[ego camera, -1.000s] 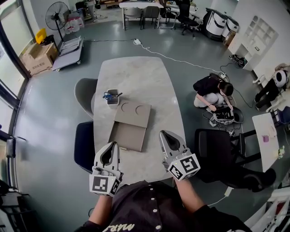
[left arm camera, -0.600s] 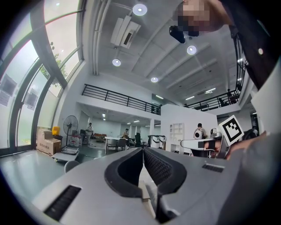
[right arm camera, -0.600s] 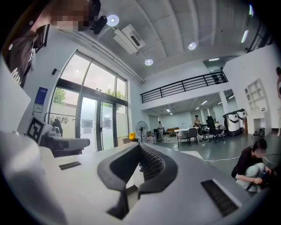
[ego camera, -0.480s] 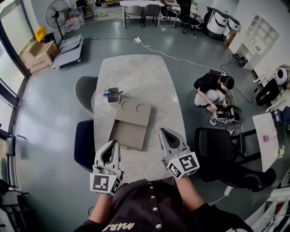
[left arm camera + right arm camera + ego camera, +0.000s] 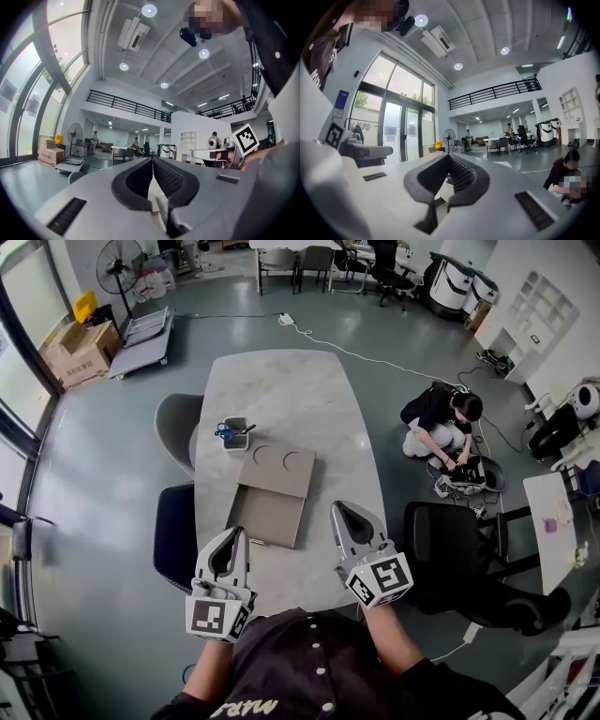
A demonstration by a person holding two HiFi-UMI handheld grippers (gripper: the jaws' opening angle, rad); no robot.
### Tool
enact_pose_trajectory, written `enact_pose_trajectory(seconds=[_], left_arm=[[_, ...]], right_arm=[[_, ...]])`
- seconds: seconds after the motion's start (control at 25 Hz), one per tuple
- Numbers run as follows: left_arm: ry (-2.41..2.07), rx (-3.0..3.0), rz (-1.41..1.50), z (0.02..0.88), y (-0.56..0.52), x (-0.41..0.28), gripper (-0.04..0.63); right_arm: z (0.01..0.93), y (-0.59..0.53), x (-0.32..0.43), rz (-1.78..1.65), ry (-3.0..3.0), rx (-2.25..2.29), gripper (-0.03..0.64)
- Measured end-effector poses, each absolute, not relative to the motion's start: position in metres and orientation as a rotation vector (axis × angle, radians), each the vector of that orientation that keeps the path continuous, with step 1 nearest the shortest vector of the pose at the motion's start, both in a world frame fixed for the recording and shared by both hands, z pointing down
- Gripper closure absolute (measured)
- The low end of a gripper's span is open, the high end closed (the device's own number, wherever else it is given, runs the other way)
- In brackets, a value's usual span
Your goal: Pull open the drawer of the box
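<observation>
Both pairs of fingers are pressed together with nothing between them. The left gripper view shows the ribbed pads of the left gripper (image 5: 233,536) meeting at the tip, and the right gripper view shows the same for the right gripper (image 5: 343,512). They hang side by side over the near end of the table (image 5: 281,390), and neither touches anything.

The box (image 5: 278,472) lies flat on the table ahead of the fingers, roughly between the two pairs and well beyond their tips. Its far half has two rounded cut-outs in its top. A second flat brown panel (image 5: 265,518) juts from that half toward the fingers, set slightly to the left.

That panel may be the drawer, already slid out toward the person. It may also be a flap or base, with the drawer shut inside the far half. The head view is too distant to settle this, so the scene fits a drawer that stands open as well as one that is closed.

Either way, the fingers cannot act on the box from here. Any grip on it would call for reaching forward over the table and parting the fingers.

A small grey holder (image 5: 234,437) with blue-handled scissors stands just beyond the box's far left corner, clear of a straight reach.
</observation>
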State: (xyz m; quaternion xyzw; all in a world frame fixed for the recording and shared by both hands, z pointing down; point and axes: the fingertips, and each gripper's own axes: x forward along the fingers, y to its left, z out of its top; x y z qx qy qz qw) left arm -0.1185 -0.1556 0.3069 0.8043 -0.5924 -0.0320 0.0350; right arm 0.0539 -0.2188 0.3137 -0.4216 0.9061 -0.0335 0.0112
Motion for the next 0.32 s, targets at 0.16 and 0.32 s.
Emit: enact_pose_trajectory(seconds=[0.16,0.32], left_arm=[[-1.819,2.472,-0.095,0.3085,-0.1552,-0.1187,0.577],[-1.819,2.469,-0.089,0.3093,-0.1561,-0.1207,0.575]], right_arm=[[0.3157,-0.2192,0.0526,-0.106,2.829,-1.313,0.62],[0.3166,-0.2193,0.0514,-0.12,2.827,-1.31,0.62]])
